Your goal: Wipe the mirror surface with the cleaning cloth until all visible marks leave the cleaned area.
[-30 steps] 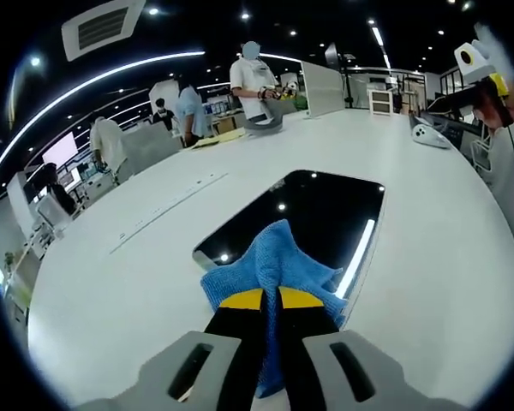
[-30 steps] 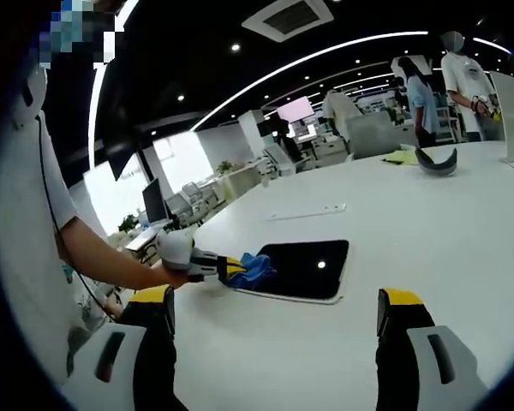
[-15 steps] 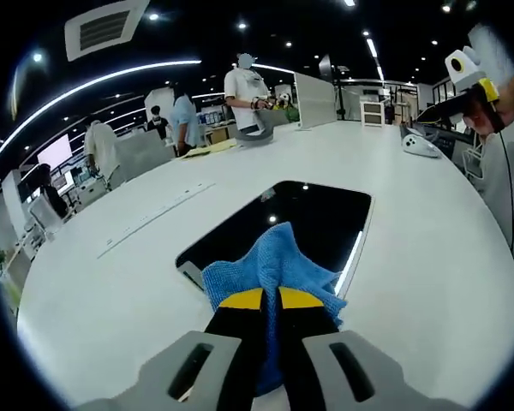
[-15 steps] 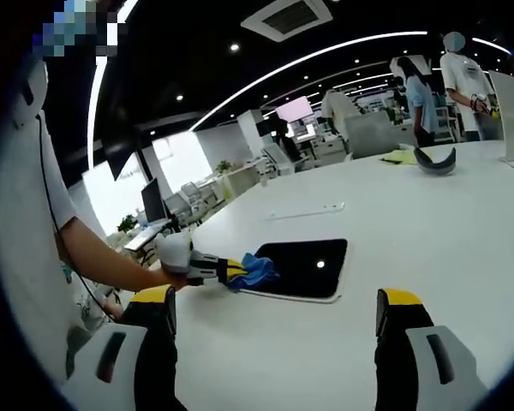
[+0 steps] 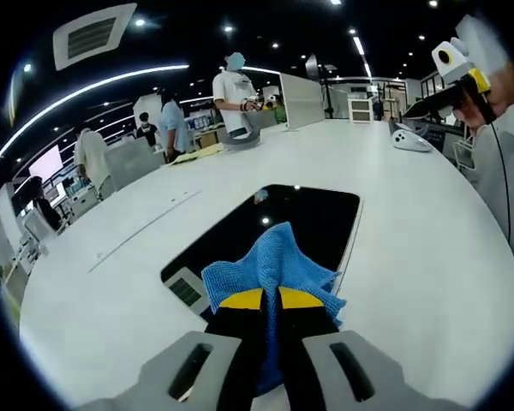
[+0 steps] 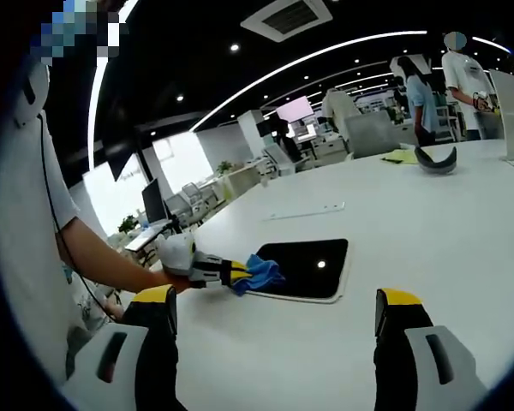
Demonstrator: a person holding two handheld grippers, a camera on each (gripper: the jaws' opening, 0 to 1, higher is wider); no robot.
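The left gripper [image 5: 270, 301] clenches the blue cleaning cloth [image 5: 272, 265] between its jaws, pressing it on the near edge of the mirror [image 5: 283, 224], which lies flat on the white table [image 5: 411, 257] toward 12 o'clock. In the right gripper view, the right gripper [image 6: 274, 312] hangs released above the table, the mirror [image 6: 313, 267] at its 12 o'clock.

Left gripper view: low and close over the tabletop [image 5: 428, 257], facing along the mirror [image 5: 283, 223] toward the room's far end. Right gripper view: higher and well back, facing across the tabletop [image 6: 428, 231] from the side. Both views share the mirror [image 6: 313, 267], cloth [image 5: 270, 265] [image 6: 261, 274] and surrounding tabletop.
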